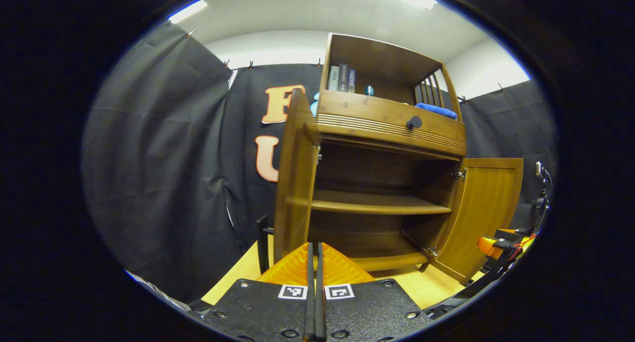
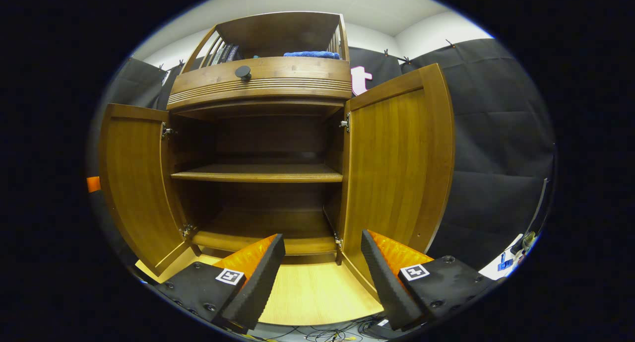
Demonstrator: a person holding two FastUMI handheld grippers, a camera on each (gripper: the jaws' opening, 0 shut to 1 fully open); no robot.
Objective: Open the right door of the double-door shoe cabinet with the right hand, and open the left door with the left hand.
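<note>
The wooden shoe cabinet (image 2: 263,173) stands with both doors swung out and its two inner shelves bare. In the right gripper view the left door (image 2: 134,183) hangs at the left and the right door (image 2: 397,168) at the right. My right gripper (image 2: 322,238) is open, low in front of the cabinet's foot, close to the right door's inner face and touching nothing. In the left gripper view the left door (image 1: 295,183) shows almost edge-on just ahead, the right door (image 1: 486,213) farther off. My left gripper (image 1: 315,246) is shut, nothing between its fingers, just short of the left door's lower edge.
A drawer with a black knob (image 2: 243,73) sits above the doors. The open top shelf holds books (image 1: 342,78) and a blue cloth (image 2: 311,54). A dark handle (image 1: 262,242) sticks out by the left door. The cabinet rests on a light wooden board (image 2: 312,292). The other gripper (image 1: 501,245) shows at far right.
</note>
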